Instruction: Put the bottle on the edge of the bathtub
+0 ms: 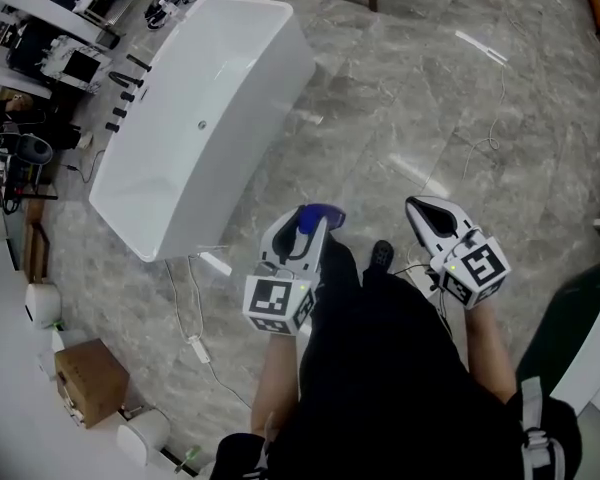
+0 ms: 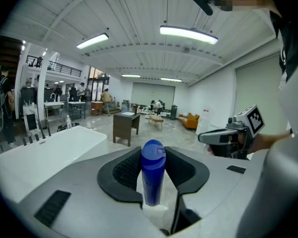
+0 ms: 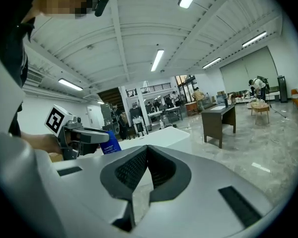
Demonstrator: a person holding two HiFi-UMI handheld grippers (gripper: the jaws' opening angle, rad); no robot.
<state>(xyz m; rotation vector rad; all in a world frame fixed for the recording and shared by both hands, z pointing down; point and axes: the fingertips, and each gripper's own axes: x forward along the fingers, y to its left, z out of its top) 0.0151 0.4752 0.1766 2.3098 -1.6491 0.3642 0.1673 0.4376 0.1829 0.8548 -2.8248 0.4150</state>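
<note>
Jaws of the left gripper (image 2: 153,151) stand wide and are clamped on the blue bottle (image 2: 153,175), one ribbed pad on each flank, the flip cap above them; the bottle is carried roughly upright in the air, over the marble floor (image 1: 400,88) and apart from the white bathtub (image 1: 195,78); the right gripper (image 3: 148,150) is closed on nothing; by its look the bottle is smooth plastic, likely light and fairly stiff yet slippery, so a hold on the cylindrical body below the cap seems soundest, and hard squeezing could dent it; it is a slim, deep-blue cylinder with a rounded cap of the same blue and pale print on its side
</note>
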